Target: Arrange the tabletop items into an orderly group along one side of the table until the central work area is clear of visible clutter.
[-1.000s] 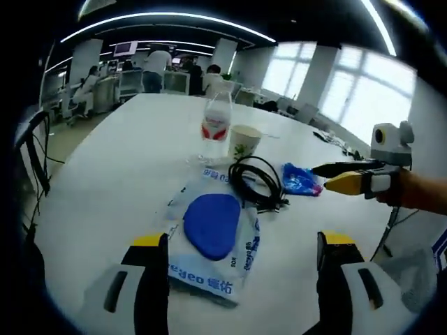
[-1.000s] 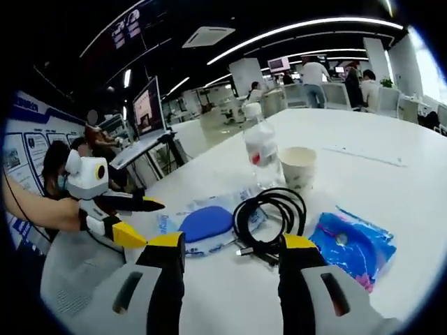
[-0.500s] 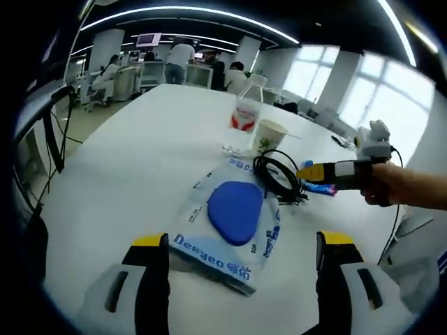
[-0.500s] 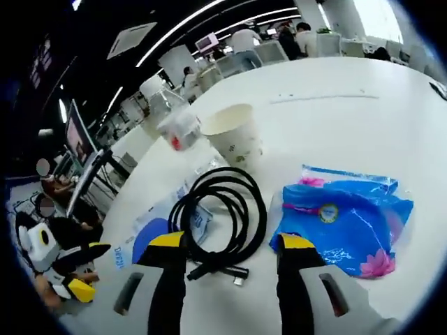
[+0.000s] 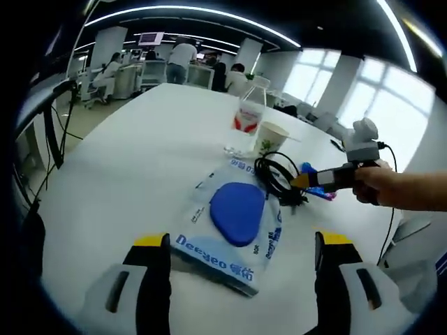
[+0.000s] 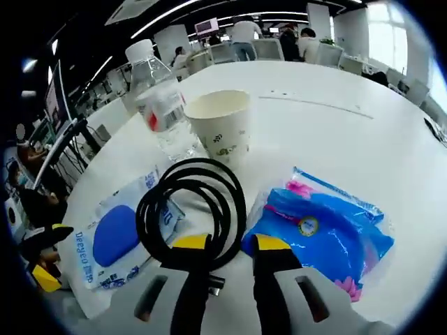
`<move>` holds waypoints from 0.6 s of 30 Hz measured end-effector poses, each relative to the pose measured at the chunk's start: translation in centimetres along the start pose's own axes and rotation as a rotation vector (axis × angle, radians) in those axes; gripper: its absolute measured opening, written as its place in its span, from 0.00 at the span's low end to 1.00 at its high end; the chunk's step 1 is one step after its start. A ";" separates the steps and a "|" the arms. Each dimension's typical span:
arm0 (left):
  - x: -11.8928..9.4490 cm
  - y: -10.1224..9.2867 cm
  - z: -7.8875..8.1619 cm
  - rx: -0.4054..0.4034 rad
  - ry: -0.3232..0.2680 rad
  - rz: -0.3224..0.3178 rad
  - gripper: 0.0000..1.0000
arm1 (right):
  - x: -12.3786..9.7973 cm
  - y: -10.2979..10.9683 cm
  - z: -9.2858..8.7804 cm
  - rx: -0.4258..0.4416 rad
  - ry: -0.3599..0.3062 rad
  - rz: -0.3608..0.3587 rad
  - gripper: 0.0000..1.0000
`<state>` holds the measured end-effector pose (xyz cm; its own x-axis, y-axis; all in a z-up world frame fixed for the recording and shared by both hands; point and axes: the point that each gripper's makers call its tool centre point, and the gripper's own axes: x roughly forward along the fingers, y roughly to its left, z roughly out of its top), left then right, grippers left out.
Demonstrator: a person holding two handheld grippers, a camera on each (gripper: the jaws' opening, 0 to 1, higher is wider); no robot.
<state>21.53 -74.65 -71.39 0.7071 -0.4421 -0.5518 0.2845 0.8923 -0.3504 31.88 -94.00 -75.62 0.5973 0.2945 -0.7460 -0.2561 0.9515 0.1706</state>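
The left tongs [image 5: 237, 244] hang spread, with the pouch [image 5: 234, 220] lying just ahead between the jaws. Beyond it stand the bottle [image 5: 248, 115] and cup [image 5: 269, 138]. The right tongs [image 6: 222, 244] are narrowed around the near edge of the cable [image 6: 192, 209]; whether they pinch it I cannot tell. The blue packet [image 6: 325, 230] lies just right of them. Risk: dragging the cable could snag the pouch or tip the cup behind it.

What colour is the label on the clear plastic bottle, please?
Red and white label, clearest in the right gripper view.
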 end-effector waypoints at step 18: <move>-0.5 0.6 0.0 -0.033 -0.011 0.009 0.81 | -3.0 0.9 2.8 -0.089 -0.163 0.057 0.00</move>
<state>21.39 -73.92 -71.29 0.7167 -0.4327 -0.5470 0.2565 0.8928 -0.3703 31.95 -93.82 -71.43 0.6930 0.3656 -0.6213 -0.3552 0.9232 0.1470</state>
